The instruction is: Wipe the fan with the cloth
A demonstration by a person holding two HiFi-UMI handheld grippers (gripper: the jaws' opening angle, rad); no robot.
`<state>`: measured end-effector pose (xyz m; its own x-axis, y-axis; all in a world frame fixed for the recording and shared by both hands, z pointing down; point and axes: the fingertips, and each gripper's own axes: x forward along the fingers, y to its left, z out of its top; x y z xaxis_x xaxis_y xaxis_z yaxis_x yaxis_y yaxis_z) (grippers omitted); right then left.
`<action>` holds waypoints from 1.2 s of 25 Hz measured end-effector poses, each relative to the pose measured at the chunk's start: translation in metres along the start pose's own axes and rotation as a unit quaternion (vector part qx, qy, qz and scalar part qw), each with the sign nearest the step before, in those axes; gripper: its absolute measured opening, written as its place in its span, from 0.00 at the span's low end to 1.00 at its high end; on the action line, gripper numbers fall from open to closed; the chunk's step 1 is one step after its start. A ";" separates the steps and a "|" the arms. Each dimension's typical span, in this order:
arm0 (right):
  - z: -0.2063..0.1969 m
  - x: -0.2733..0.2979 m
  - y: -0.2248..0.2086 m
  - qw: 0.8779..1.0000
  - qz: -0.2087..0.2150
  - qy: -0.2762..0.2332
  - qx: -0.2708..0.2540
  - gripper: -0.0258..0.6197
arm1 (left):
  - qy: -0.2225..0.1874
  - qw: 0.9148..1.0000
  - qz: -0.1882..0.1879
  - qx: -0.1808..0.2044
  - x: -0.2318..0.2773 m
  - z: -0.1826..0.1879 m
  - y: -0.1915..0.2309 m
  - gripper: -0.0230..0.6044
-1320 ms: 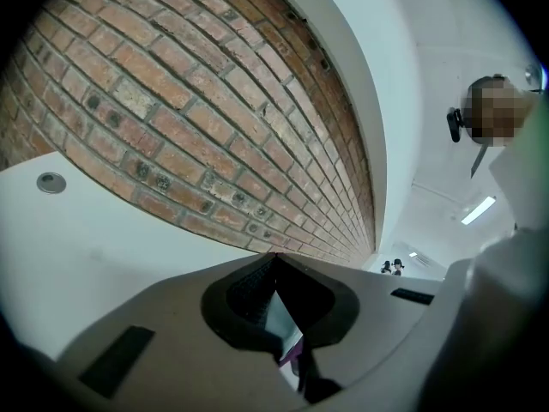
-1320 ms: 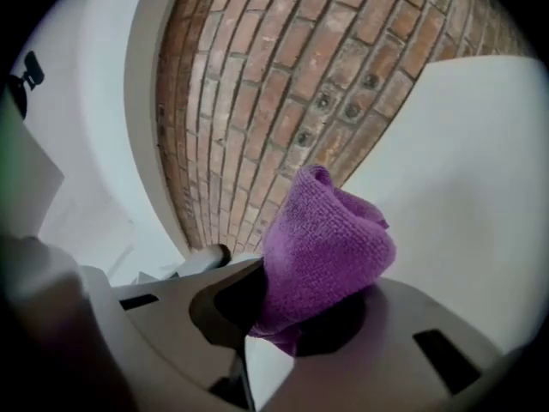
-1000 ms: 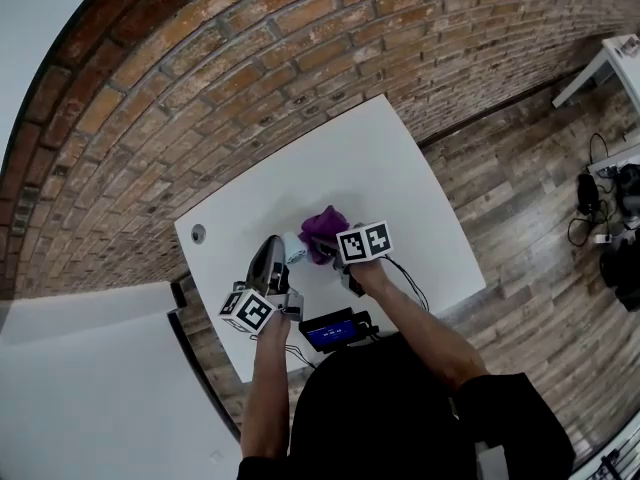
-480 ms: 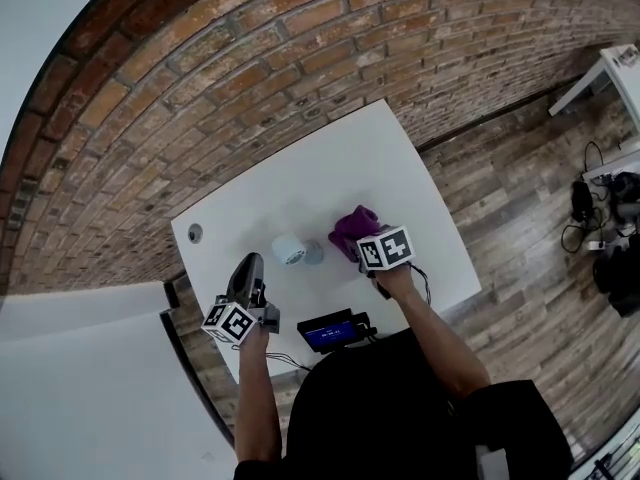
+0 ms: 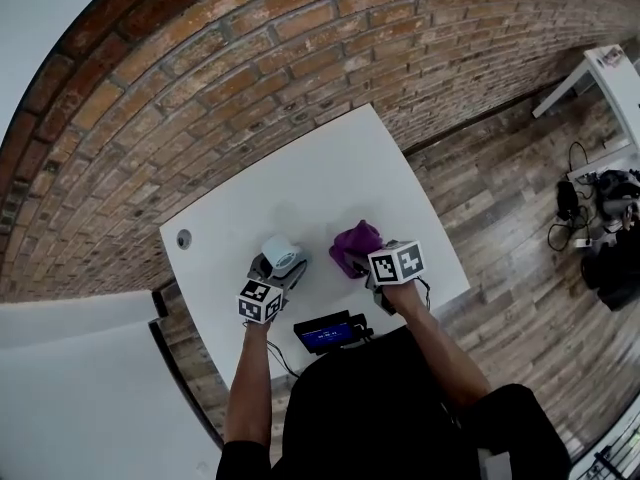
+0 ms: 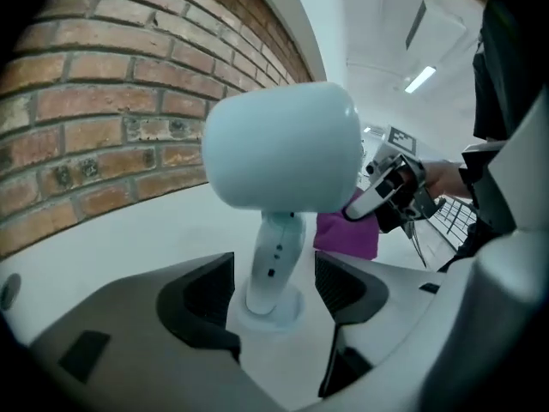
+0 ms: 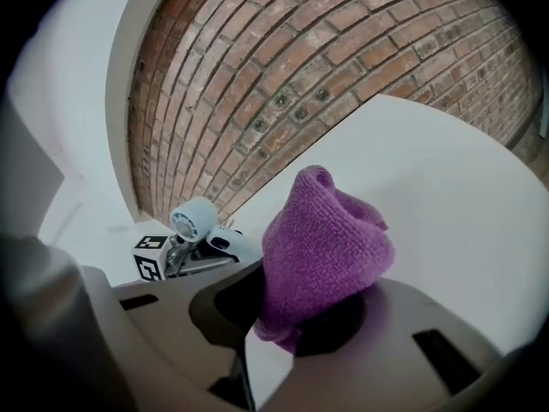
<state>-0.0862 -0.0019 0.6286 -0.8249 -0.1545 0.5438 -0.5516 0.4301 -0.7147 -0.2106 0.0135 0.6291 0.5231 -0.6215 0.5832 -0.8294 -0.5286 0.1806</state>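
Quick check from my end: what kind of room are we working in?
Likely an indoor lab or studio workspace: white table against a brick wall, wood-plank floor, cables and gear at the right.

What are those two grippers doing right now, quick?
Left gripper: open, jaws have just been opening, set either side of the stem of the fan without gripping it.
Right gripper: closed, holding the purple cloth.

fan (image 6: 283, 144) – pale blue | cloth (image 7: 322, 247) – purple | table (image 5: 330, 168) white | wall (image 5: 200, 58) red brick
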 end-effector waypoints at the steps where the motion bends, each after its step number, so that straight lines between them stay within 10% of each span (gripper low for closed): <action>1: 0.000 -0.004 0.000 1.000 -0.001 -0.003 0.000 0.14 | -0.009 1.000 0.004 0.002 0.002 0.006 0.002 0.53; 5: 0.006 -0.020 -0.001 1.000 -0.003 -0.018 0.001 0.13 | -0.028 0.999 -0.001 -0.033 0.002 0.021 0.002 0.33; 7: 0.010 -0.027 0.002 1.000 0.004 -0.031 -0.002 0.14 | -0.054 0.987 -0.017 -0.148 -0.003 0.026 0.006 0.32; 8: 0.014 -0.029 0.006 0.999 0.010 -0.039 -0.005 0.13 | -0.088 0.967 -0.033 -0.238 -0.008 0.031 0.010 0.30; 11: 0.027 -0.037 0.023 0.997 0.031 -0.069 -0.022 0.14 | -0.229 0.837 -0.105 -0.486 -0.034 0.055 0.023 0.29; 13: 0.042 -0.043 0.040 0.994 0.051 -0.095 -0.035 0.14 | -0.311 0.759 -0.143 -0.553 -0.054 0.073 0.031 0.29; 17: 0.087 -0.059 0.092 0.979 0.102 -0.161 -0.072 0.14 | -0.429 0.635 -0.196 -0.612 -0.091 0.107 0.040 0.29; 19: 0.113 -0.073 0.129 0.964 0.138 -0.204 -0.099 0.14 | -0.457 0.597 -0.212 -0.625 -0.101 0.120 0.038 0.29; 24: 0.159 -0.106 0.225 0.916 0.217 -0.277 -0.191 0.14 | -0.480 0.570 -0.256 -0.615 -0.118 0.157 0.022 0.29; 30: 0.152 -0.082 0.230 0.926 0.199 -0.243 -0.209 0.14 | -0.489 0.559 -0.303 -0.597 -0.131 0.180 0.002 0.29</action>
<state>-0.1637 -0.0256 0.3529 -0.9669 -0.2479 -0.0602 -0.1798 0.8297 -0.5284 -0.2459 -0.0105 0.4102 0.1503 -0.8656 -0.4777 0.3246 -0.4132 0.8508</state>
